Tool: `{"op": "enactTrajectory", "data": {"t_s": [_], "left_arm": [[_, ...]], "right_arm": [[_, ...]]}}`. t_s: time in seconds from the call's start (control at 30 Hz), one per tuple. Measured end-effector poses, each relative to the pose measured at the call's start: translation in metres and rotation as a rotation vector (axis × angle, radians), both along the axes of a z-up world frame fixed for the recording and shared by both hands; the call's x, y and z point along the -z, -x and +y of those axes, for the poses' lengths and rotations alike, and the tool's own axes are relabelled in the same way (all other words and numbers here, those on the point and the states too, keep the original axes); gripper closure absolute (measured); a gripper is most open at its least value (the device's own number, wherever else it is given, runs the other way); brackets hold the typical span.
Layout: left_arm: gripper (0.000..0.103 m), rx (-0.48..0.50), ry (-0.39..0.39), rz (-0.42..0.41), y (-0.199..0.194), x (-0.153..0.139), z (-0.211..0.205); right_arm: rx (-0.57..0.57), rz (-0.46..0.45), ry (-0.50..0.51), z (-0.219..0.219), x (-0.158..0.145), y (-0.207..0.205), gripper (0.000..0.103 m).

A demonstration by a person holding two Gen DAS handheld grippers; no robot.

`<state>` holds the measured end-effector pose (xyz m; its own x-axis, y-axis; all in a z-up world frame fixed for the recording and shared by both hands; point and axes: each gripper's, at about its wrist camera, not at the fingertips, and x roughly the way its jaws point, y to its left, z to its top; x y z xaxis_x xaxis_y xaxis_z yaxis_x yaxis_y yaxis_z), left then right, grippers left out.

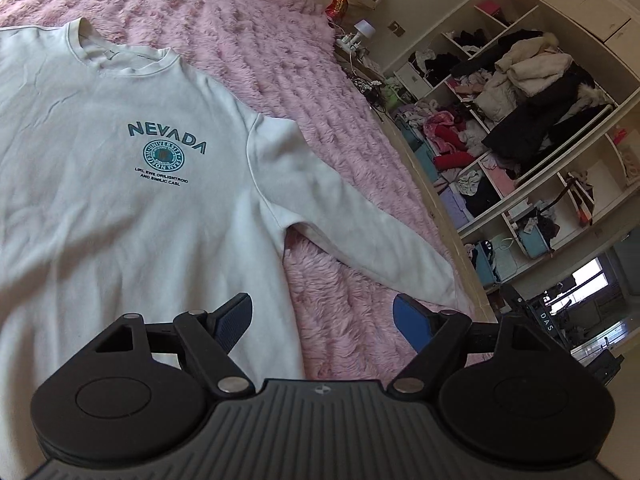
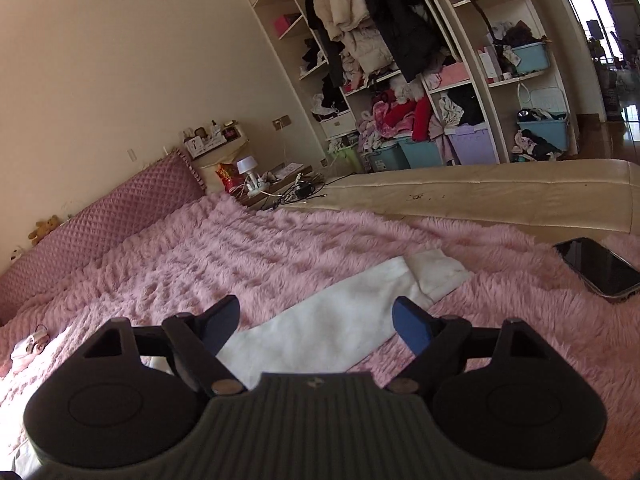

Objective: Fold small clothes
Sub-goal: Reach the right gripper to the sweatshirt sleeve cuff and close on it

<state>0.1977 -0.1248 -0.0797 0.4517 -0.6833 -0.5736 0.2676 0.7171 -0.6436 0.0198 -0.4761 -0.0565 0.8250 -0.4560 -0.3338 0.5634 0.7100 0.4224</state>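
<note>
A white sweatshirt with a teal NEVADA print lies flat, face up, on a pink fluffy blanket. Its sleeve stretches toward the bed's edge. My left gripper hovers open over the sweatshirt's lower side edge, with blanket between its fingers. In the right wrist view the same sleeve runs away from me, ending in a cuff. My right gripper is open above the sleeve, which lies between and below the fingers, untouched as far as I can tell.
A black phone lies on the blanket at the right. The beige bed frame borders the blanket. Beyond it stand open wardrobe shelves stuffed with clothes and bins. A bedside table holds cables and a small lamp. A pink headboard cushion lines the wall.
</note>
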Motion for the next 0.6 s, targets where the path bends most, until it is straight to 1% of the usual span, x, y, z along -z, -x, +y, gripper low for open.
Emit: {"op": "enactTrajectory", "data": {"t_s": [0.03,0.1,0.2,0.37,0.43,0.53,0.57,0.6], "left_arm": [[0.009,0.006,0.002,0.01,-0.012,0.004,-0.01],[0.009,0.016,-0.01,0.03,-0.027,0.011,-0.025],[0.009,0.039,-0.02,0.027,-0.044,0.019,-0.046],[0.009,0.08,0.0,-0.033,-0.066,0.033,-0.077],[0.009,0.089,0.016,-0.045,-0.074,0.039,-0.088],[0.009,0.101,0.043,-0.001,-0.084,0.053,-0.102],[0.009,0.109,0.056,0.024,-0.087,0.059,-0.107],[0.009,0.113,0.064,0.046,-0.088,0.064,-0.111]], "right_arm": [[0.039,0.01,-0.03,-0.016,0.01,-0.009,0.039],[0.105,0.052,-0.09,-0.043,0.027,-0.023,0.043],[0.132,0.02,-0.178,-0.076,0.051,-0.034,0.043],[0.192,-0.057,-0.324,-0.123,0.081,-0.055,0.042],[0.179,-0.101,-0.347,-0.138,0.087,-0.064,0.037],[0.186,-0.142,-0.366,-0.152,0.092,-0.075,0.037],[0.186,-0.148,-0.364,-0.155,0.092,-0.078,0.038],[0.188,-0.148,-0.355,-0.155,0.092,-0.08,0.049]]}}
